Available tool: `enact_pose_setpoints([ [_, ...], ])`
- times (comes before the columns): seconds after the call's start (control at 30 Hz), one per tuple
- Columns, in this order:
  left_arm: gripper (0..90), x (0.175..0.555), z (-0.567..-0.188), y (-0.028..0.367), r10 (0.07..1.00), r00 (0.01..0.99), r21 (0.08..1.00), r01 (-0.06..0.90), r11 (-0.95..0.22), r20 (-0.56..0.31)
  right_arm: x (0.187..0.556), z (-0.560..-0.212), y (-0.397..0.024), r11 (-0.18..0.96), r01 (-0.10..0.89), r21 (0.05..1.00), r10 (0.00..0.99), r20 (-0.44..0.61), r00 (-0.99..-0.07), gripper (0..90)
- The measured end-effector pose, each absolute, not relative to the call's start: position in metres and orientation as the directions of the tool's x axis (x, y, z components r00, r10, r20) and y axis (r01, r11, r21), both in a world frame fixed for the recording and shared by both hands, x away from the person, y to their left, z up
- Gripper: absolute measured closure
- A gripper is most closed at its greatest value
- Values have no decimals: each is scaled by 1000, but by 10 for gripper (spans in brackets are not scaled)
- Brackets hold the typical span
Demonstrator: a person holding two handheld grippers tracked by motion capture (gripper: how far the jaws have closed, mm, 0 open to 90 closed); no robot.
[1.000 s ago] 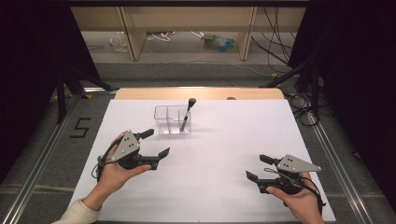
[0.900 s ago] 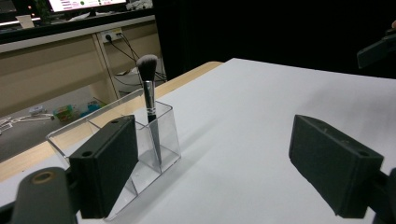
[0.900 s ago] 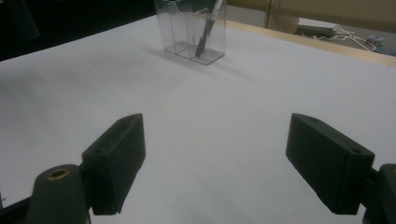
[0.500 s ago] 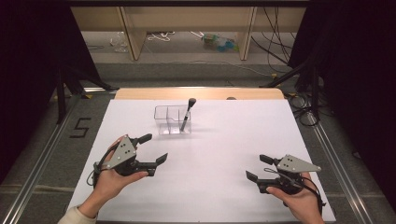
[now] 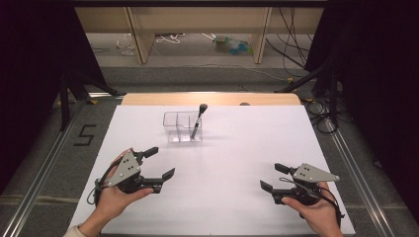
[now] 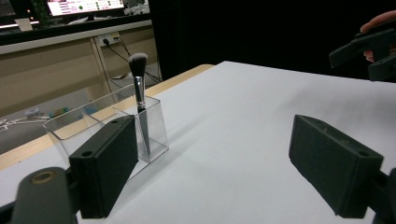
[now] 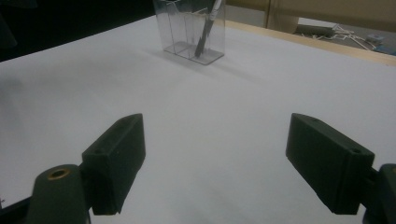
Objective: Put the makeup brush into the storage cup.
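Makeup brush is standing tilted, bristles up, in the right-hand compartment of a clear organizer, which is sitting on the white table surface near the middle of its far edge. Both are lying well apart from the two grippers, beyond them and closer to the left one. The left gripper is hovering near the front-left corner of the surface, its jaws pointing right and slightly toward the far edge (the person's left hand is cupping it from below). The right gripper is hovering near the front-right corner, its jaws pointing left, with the right hand gripping it from behind. Each gripper's jaws are spread wide apart, holding nothing and touching nothing; in the left gripper view the organizer is appearing just behind the left-hand jaw.
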State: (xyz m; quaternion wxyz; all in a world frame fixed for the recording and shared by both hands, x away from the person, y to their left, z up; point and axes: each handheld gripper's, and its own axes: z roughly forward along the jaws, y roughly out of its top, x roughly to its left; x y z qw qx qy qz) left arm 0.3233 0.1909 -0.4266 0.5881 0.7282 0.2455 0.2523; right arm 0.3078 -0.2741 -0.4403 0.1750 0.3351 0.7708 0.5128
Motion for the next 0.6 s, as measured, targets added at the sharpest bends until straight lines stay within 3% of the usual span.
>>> enact_pose_setpoints([
  [0.6,156,309,-438,194,661,746,974,81,-211,81,309,-441,-275,253,315,915,692,56,-720,209],
])
